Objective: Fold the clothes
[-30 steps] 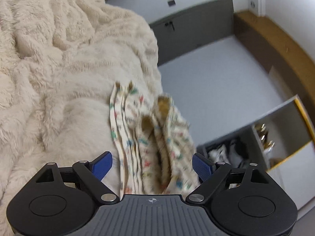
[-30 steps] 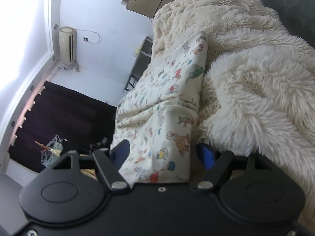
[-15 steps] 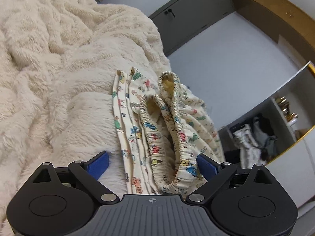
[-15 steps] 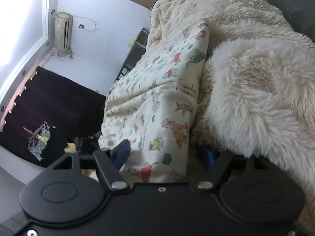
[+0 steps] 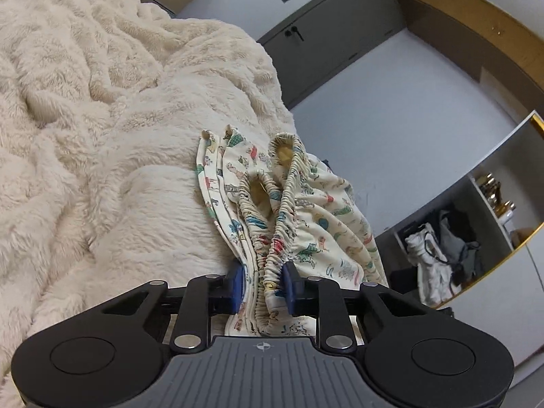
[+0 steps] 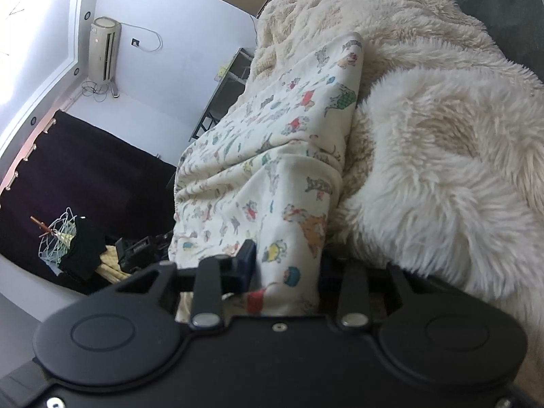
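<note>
Cream pants with a colourful cartoon print [image 5: 306, 210] lie folded lengthwise on a fluffy cream blanket [image 5: 102, 136], at its edge. My left gripper [image 5: 262, 284] is closing; its blue pads squeeze the bunched elastic waistband and the layers beside it. In the right wrist view the same pants [image 6: 272, 156] run away from me along the blanket [image 6: 442, 136]. My right gripper [image 6: 285, 268] is closing on the near leg end. Its left pad touches the cloth, while the fabric hides its right pad.
Right of the bed are pale floor [image 5: 391, 102], a grey cabinet [image 5: 323, 34] and an open shelf unit with clothes [image 5: 442, 248]. The right wrist view shows a standing air conditioner [image 6: 103, 47], a dark curtain [image 6: 68, 170], hangers [image 6: 57, 234] and a metal rack [image 6: 224, 85].
Both grippers stood wide open around the pants earlier and have closed onto the fabric. The left wrist rolled a little, so the waistband now shows more fully.
</note>
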`<state>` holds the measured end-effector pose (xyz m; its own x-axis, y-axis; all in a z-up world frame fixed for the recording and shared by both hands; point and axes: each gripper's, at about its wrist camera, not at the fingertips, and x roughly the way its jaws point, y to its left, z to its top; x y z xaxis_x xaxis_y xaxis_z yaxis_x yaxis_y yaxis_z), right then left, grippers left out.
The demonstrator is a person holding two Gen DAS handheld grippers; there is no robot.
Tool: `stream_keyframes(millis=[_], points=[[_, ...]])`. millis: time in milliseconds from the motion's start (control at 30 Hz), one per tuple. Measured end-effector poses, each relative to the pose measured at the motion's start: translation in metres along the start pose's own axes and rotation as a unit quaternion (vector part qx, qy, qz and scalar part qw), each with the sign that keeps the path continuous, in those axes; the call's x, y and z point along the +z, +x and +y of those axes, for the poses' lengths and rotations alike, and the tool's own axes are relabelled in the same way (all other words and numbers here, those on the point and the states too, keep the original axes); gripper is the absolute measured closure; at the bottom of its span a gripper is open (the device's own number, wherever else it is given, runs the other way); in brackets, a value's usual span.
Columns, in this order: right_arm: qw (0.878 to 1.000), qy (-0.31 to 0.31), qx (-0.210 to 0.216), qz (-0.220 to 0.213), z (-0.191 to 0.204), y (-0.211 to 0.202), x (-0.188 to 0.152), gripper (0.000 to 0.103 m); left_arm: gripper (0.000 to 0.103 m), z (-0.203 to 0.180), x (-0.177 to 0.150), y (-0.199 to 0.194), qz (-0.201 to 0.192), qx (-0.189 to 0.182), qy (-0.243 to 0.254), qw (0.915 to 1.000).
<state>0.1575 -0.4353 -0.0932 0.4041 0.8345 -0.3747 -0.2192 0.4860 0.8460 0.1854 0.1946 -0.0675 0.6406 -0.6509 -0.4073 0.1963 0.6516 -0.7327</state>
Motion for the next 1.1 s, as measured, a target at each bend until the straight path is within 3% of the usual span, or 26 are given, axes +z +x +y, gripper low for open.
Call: stream_keyframes(millis=[67, 133, 200, 300, 333, 400, 433, 533, 600, 667, 733, 933, 1100], points=[[1.000, 0.001, 0.001, 0.001, 0.000, 0.000, 0.001, 0.066, 0.055, -0.004, 0.002, -0.005, 0.000, 0.017, 0.012, 0.9998], [1.000, 0.000, 0.000, 0.003, 0.000, 0.001, 0.001, 0.064, 0.040, -0.010, 0.003, -0.008, -0.001, 0.044, 0.026, 0.9987], [1.000, -0.001, 0.001, 0.005, 0.001, 0.002, 0.001, 0.060, 0.035, -0.019, 0.003, -0.007, 0.006, 0.078, 0.048, 0.9958], [1.000, -0.008, 0.000, 0.008, 0.003, 0.005, 0.000, 0.056, 0.035, -0.021, 0.000, 0.003, 0.014, 0.084, 0.054, 0.9949], [1.000, -0.010, -0.002, 0.009, 0.004, 0.006, 0.000, 0.056, 0.037, -0.020, -0.001, 0.007, 0.015, 0.083, 0.052, 0.9950], [1.000, -0.011, -0.003, 0.009, 0.004, 0.006, -0.002, 0.056, 0.057, -0.020, -0.003, 0.009, 0.012, 0.075, 0.049, 0.9959], [1.000, -0.010, -0.003, 0.008, 0.004, 0.006, -0.002, 0.056, 0.073, -0.020, -0.004, 0.007, 0.007, 0.062, 0.049, 0.9968], [1.000, -0.008, -0.004, 0.006, 0.005, 0.004, -0.003, 0.066, 0.086, -0.025, -0.004, 0.002, -0.003, 0.054, 0.057, 0.9969], [1.000, -0.005, -0.006, -0.001, 0.008, 0.002, -0.001, 0.086, 0.089, -0.029, -0.002, 0.001, -0.010, 0.049, 0.060, 0.9970], [1.000, -0.004, -0.005, -0.009, 0.011, -0.001, 0.001, 0.092, 0.091, -0.032, 0.007, -0.006, -0.025, 0.025, 0.051, 0.9981], [1.000, -0.011, -0.004, -0.023, 0.020, -0.006, 0.005, 0.094, 0.092, -0.038, 0.019, -0.013, -0.031, 0.015, 0.056, 0.9978], [0.997, -0.044, 0.017, -0.067, 0.082, -0.020, 0.018, 0.095, 0.097, -0.061, 0.069, -0.023, -0.034, 0.036, 0.084, 0.9952], [0.996, -0.070, 0.002, -0.062, 0.152, -0.016, -0.012, 0.091, 0.096, -0.057, 0.099, -0.026, 0.003, 0.063, 0.102, 0.9928]])
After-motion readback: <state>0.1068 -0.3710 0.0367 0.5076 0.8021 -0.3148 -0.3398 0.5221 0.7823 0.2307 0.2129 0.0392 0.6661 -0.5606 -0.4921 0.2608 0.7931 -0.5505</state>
